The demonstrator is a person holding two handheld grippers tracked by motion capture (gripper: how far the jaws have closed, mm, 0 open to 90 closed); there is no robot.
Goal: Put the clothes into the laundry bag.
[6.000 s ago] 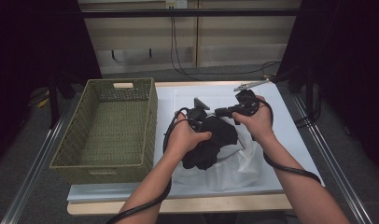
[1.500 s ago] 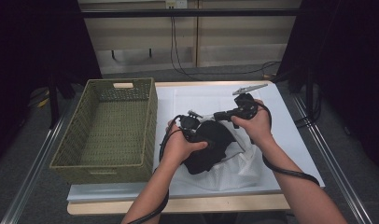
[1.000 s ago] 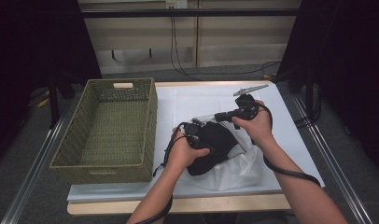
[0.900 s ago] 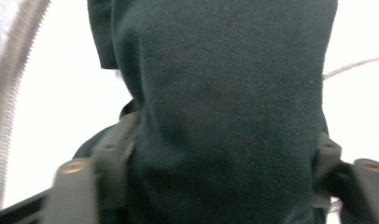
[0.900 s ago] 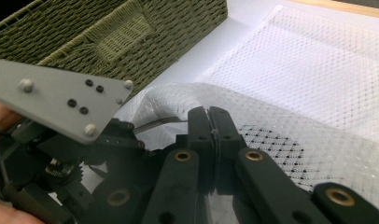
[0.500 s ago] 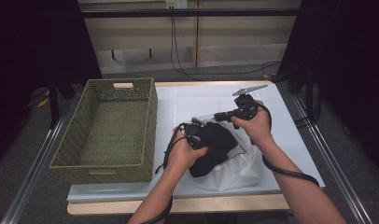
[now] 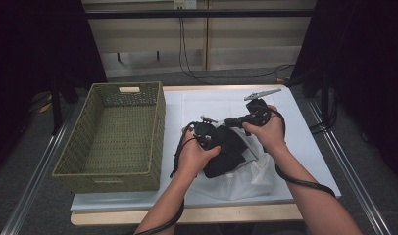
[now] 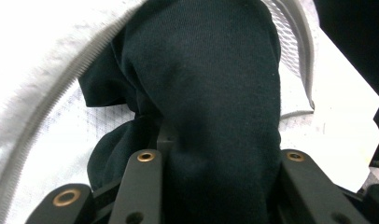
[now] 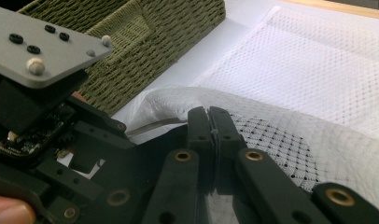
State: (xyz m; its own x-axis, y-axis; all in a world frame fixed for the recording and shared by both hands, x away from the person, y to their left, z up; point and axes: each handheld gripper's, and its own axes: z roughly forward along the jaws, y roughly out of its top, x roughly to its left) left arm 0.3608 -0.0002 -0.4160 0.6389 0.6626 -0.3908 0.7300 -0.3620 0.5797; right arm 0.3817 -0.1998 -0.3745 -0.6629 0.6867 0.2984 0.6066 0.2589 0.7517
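A black garment (image 7: 230, 152) lies bunched in the mouth of a white mesh bag (image 7: 248, 178) on the table. My left gripper (image 7: 207, 133) is pressed into the garment from the left. In the left gripper view its jaws stand wide apart, with black cloth (image 8: 211, 93) bulging between and over them and the bag's zip edge (image 8: 52, 98) curving around. My right gripper (image 7: 230, 121) reaches in from the right. It is shut (image 9: 209, 114) on the thin rim of the mesh bag (image 9: 318, 88), holding that rim up beside the left gripper's grey plate (image 9: 43, 46).
A green woven basket (image 7: 158, 127) stands on the left of the table, close to the left hand, its wall (image 9: 145, 42) just beyond the bag. A white sheet (image 7: 305, 142) covers the tabletop. Cables trail from both grippers along the forearms.
The left hand has slid a little nearer the person and deeper into the garment. The right gripper has held its place on the bag's rim.
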